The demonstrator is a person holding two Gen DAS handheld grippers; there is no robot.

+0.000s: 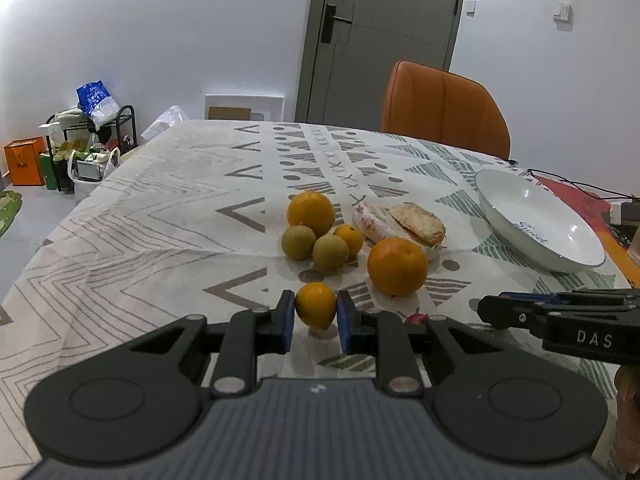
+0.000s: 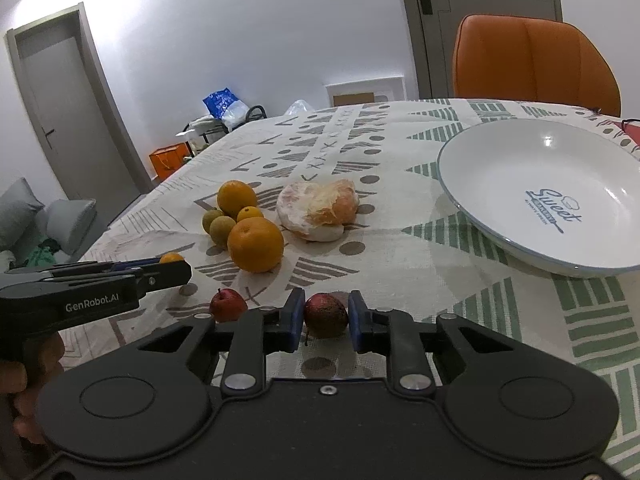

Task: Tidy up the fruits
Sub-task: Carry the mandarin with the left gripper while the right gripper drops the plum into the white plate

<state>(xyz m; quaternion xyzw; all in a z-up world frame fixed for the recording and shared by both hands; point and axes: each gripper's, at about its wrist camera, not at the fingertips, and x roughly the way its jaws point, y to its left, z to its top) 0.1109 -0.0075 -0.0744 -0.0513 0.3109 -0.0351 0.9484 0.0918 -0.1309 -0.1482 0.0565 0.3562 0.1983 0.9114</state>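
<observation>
My left gripper (image 1: 316, 312) is shut on a small orange (image 1: 315, 305), held just above the patterned tablecloth; it also shows in the right wrist view (image 2: 171, 258). My right gripper (image 2: 325, 316) has its pads on both sides of a dark red fruit (image 2: 325, 315) and is shut on it. A second small red fruit (image 2: 228, 305) lies to its left. Two big oranges (image 1: 397, 266) (image 1: 311, 211), a small orange (image 1: 349, 239) and two green-brown fruits (image 1: 299, 242) (image 1: 330, 254) are clustered mid-table. A peeled pomelo in wrap (image 2: 318, 210) lies behind them.
A white plate (image 2: 500, 184) with blue lettering stands at the right. An orange chair (image 1: 444, 108) is at the table's far side. Cables and a red mat (image 1: 576, 200) lie at the right edge. A shoe rack and bags (image 1: 80, 144) stand on the floor at left.
</observation>
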